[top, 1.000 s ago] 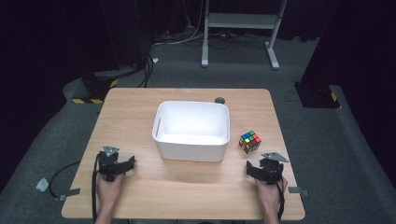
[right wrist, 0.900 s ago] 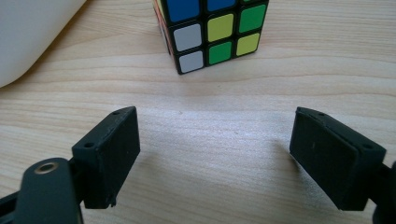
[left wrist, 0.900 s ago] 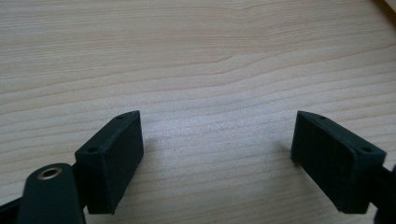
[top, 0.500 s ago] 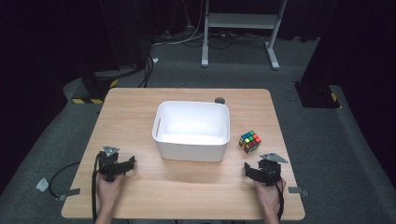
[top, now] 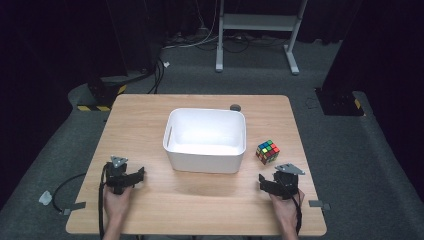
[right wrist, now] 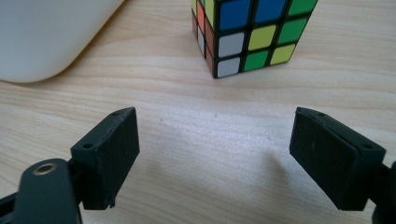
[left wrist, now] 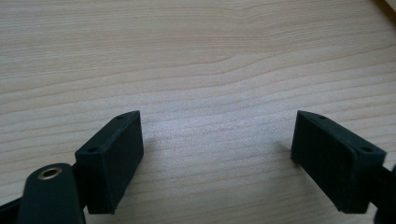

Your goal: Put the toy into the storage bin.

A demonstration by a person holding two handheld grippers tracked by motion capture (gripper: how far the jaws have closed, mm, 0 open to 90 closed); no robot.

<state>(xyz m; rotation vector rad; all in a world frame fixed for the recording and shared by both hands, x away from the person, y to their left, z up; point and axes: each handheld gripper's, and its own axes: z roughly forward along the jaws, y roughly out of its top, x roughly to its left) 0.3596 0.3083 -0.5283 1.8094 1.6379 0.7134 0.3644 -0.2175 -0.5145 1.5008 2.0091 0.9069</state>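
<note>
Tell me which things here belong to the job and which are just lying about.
In the job: puzzle cube, white bin, right gripper.
Lying about: small dark knob behind the bin, floor cables, metal stand.

One puzzle cube (top: pixel 268 151), one white bin (top: pixel 206 139), two claws (left claw (top: pixel 131 176), right claw (top: pixel 265 182)), one table (top: pixel 150 115).

Beyond my tongs the wooden table (top: pixel 150 115) ends and grey carpet (top: pixel 350 150) spreads on every side. Far ahead stands a white metal frame (top: pixel 257 22) on two feet, with cables (top: pixel 200 42) looping beneath it. Off to my left lies a yellow-and-black striped strip (top: pixel 95 107). Black curtains (top: pixel 60 35) wall the room in darkness.
</note>
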